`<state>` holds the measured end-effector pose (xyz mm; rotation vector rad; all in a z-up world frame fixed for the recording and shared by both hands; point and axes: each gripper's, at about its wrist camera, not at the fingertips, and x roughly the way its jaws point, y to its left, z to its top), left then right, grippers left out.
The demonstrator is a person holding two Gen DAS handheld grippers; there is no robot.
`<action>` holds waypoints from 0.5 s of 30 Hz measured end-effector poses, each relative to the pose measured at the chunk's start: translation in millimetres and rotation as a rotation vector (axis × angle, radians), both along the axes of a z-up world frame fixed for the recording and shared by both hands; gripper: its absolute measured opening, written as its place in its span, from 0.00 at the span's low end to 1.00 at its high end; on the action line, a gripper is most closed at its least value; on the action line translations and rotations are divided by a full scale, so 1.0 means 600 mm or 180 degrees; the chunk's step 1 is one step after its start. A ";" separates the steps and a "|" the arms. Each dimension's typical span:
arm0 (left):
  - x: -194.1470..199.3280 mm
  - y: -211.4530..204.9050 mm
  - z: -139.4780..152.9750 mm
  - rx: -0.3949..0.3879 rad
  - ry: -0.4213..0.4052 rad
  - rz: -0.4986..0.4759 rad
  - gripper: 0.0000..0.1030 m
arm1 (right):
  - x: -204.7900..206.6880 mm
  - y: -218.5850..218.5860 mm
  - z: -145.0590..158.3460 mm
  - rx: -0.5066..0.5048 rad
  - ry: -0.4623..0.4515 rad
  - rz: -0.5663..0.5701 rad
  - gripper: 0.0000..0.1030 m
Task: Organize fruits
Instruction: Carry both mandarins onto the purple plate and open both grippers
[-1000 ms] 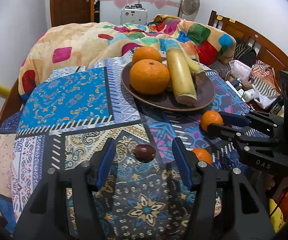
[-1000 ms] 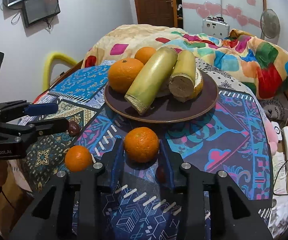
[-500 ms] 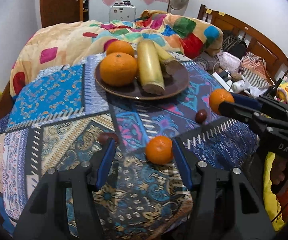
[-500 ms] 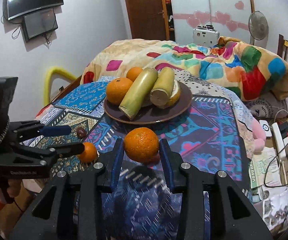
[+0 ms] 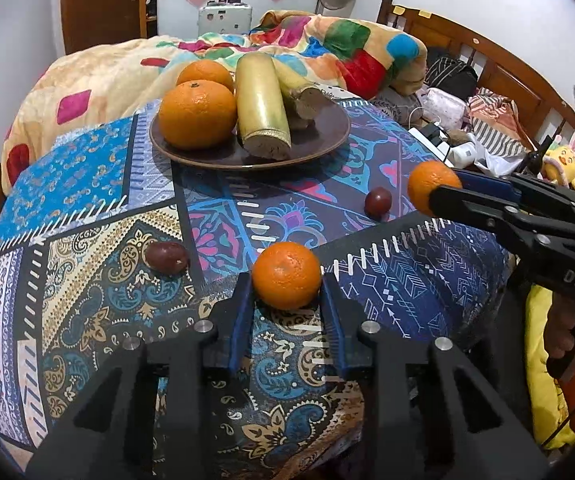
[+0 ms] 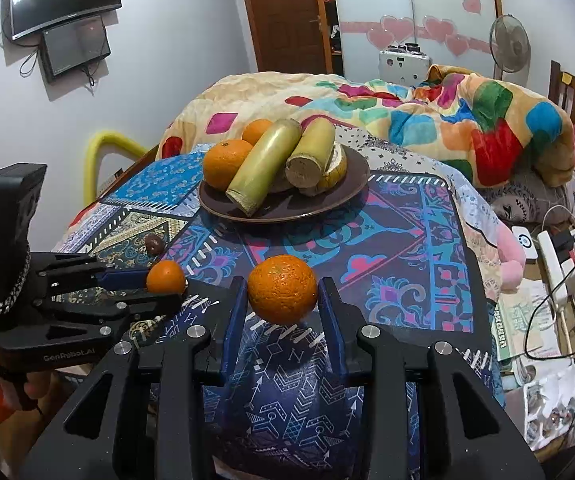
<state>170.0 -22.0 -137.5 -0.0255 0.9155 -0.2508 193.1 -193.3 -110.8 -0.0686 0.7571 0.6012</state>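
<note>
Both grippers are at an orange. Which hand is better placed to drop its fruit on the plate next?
Right. The right gripper already holds its orange lifted off the cloth, facing the plate. The left gripper is only closing on the small orange, which looks down on the cloth.

The left tool [image 5: 286, 300] points steeply downward, its jaws closing, with a small orange [image 5: 286, 274] between the blue pads and both pads at its sides. The right tool [image 6: 282, 300] also tilts down and grips a larger orange [image 6: 282, 289], held clear of the table. In the right wrist view, fingers [image 6: 33, 390] wrap the left tool's handle at lower left.
</note>
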 end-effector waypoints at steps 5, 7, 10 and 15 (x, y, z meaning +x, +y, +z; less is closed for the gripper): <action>0.004 0.012 0.008 -0.0044 -0.0033 0.0052 0.32 | 0.017 0.004 -0.004 0.0051 0.0025 0.0002 0.32; 0.007 0.021 0.017 -0.0060 -0.0090 0.0083 0.32 | 0.022 0.007 -0.003 0.0066 0.0023 0.0005 0.32; 0.018 0.030 0.035 -0.0045 -0.0193 0.0114 0.32 | 0.031 0.012 0.001 0.0085 -0.0001 0.0009 0.32; 0.049 0.044 0.056 -0.0045 -0.0301 0.0171 0.32 | 0.050 0.027 0.011 0.0100 -0.0042 0.0032 0.32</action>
